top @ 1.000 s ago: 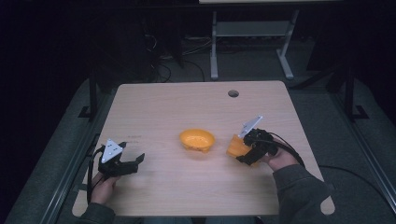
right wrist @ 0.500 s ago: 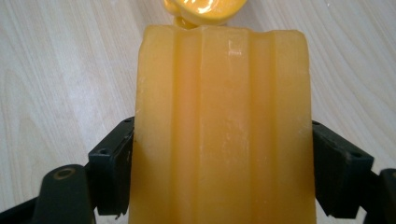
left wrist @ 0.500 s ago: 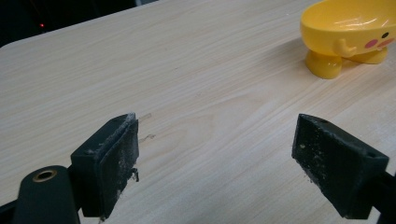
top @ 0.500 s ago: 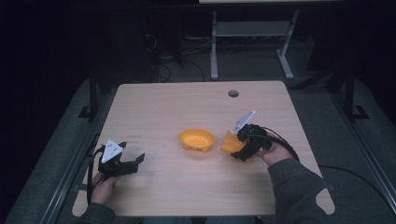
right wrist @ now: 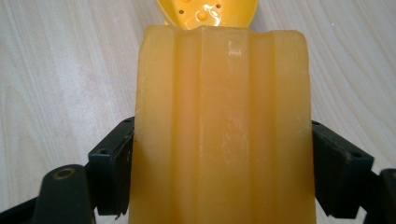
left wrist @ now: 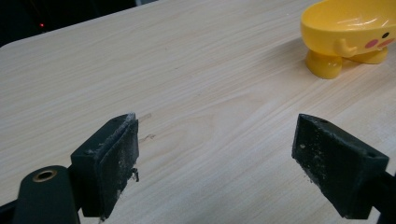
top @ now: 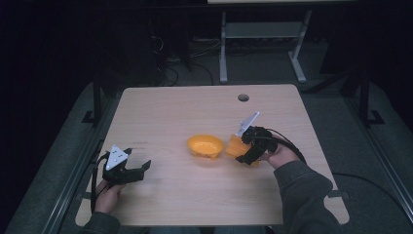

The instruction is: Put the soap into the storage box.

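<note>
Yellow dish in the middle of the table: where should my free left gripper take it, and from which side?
Probably the near rim of the yellow dish, approached low from its left. It stands upright on stubby feet, and the left gripper already faces it, open.

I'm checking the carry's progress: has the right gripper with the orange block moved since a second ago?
Yes. The right gripper, holding the orange block, has moved left, closer to the yellow dish.
</note>
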The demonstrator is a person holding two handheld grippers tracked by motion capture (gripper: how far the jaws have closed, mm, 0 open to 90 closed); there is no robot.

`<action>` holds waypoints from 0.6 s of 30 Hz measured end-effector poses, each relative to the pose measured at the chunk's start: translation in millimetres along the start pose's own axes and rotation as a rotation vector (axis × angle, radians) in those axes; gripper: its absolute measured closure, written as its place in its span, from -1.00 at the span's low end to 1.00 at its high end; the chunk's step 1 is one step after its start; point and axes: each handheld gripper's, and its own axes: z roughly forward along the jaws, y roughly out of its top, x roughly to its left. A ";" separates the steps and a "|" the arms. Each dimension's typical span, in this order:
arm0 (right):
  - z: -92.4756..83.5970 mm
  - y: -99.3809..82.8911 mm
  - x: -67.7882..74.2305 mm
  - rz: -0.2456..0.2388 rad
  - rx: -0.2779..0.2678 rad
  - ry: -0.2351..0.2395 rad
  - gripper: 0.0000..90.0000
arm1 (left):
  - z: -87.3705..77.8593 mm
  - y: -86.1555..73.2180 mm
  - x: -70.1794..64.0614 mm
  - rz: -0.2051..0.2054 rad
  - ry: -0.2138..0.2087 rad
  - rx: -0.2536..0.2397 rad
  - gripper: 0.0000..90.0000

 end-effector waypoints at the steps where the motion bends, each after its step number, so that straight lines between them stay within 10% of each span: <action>1: 0.6 0.5 -0.2 -0.001 -0.002 0.002 -0.55 | 0.0 0.0 -0.1 0.000 0.000 0.000 -0.69; 18: 4.7 23.7 -3.3 -0.035 0.002 0.005 -0.55 | 0.1 -0.1 0.2 -0.002 0.000 -0.001 -0.69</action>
